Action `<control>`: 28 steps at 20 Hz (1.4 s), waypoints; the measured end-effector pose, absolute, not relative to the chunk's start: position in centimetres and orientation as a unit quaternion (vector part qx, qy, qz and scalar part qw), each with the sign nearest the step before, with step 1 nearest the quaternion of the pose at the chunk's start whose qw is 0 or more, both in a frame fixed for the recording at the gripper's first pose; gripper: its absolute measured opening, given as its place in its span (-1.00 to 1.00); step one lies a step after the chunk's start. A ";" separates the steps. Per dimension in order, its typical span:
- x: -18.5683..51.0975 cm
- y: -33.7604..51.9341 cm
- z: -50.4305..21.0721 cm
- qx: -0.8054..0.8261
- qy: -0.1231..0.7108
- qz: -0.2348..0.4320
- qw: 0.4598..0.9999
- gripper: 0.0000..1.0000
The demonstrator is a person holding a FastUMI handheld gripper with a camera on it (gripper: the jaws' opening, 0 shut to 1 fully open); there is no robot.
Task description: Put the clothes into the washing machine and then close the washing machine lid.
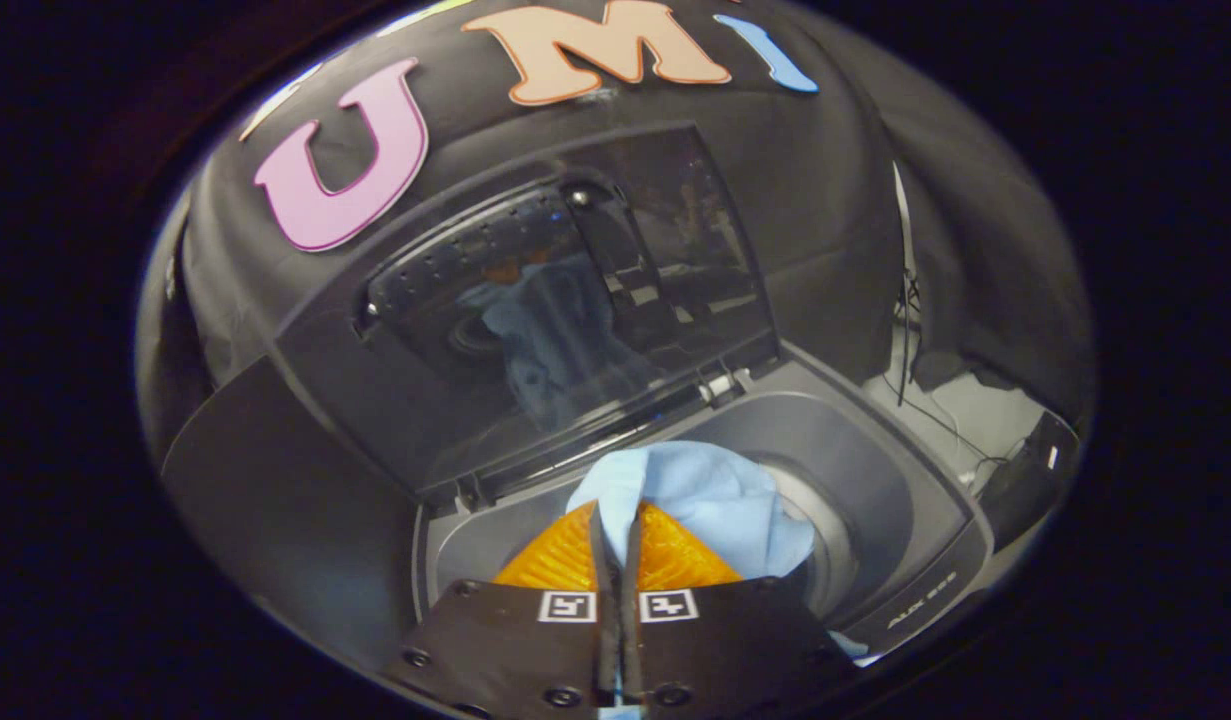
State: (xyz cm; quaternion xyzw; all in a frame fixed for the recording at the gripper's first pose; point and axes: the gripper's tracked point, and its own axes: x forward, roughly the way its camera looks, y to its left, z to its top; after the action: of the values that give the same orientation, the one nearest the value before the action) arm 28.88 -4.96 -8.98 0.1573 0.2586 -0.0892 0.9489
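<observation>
One cloth point(710, 500) pinched in gripper point(616, 520), over washing machine point(875, 470).

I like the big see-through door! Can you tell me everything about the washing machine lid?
The washing machine lid is open, tipped up and back against the black cloth wall behind it. It has a dark grey frame around a smoky, see-through window that looks like glass or plastic. Its lower edge joins the washing machine at hinges. The shiny window mirrors the light blue cloth held in the gripper over the drum opening. Nothing touches the lid except its hinges.
</observation>
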 end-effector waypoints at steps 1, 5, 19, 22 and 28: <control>28.8 -4.8 -9.1 0.158 0.262 -0.089 0.948 -0.85; 28.4 -3.8 -7.4 0.152 0.261 -0.084 0.950 -0.45; 23.6 -6.2 3.6 0.124 0.208 -0.118 0.963 0.96; 23.9 -6.4 5.2 0.125 0.193 -0.114 0.966 0.96; 26.9 -5.8 9.6 0.107 0.143 -0.078 0.981 0.96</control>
State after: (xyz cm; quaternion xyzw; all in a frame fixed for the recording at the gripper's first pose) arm 26.88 -5.84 9.60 0.1070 0.1429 -0.0780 0.9808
